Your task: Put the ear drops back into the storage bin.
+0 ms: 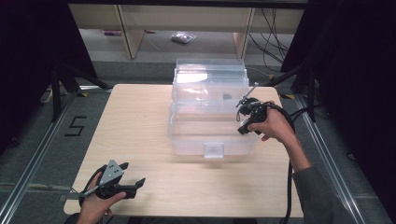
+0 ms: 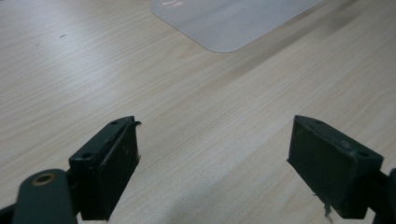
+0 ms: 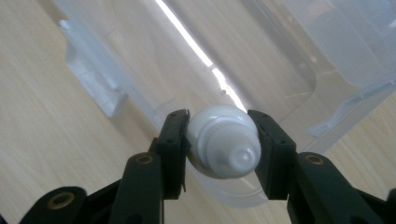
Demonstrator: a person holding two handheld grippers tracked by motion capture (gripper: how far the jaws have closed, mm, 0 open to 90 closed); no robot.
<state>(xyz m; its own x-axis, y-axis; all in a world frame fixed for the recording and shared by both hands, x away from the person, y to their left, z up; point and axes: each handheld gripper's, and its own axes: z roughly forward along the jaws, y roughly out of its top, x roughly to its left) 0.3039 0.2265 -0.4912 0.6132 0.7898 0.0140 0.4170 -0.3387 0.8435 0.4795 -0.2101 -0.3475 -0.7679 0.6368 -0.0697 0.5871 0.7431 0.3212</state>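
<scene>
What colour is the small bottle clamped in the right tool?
White. The bottle shows best in the right gripper view, held between the right tool's black jaws.

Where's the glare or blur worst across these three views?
Right gripper view: a bright glare streak runs across the clear box, and the white bottle between the jaws is soft. High view: a washed-out reflection on the box lid. Left gripper view: even light, slightly soft jaws.

The high view looks forward and down from above the person's side, taking in the whole desk (image 1: 140, 140) and the clear plastic box (image 1: 210, 112) at its middle. The left gripper view sits low and close over the desk, catching one corner of the box. The right gripper view looks steeply down into the box from close above.
</scene>
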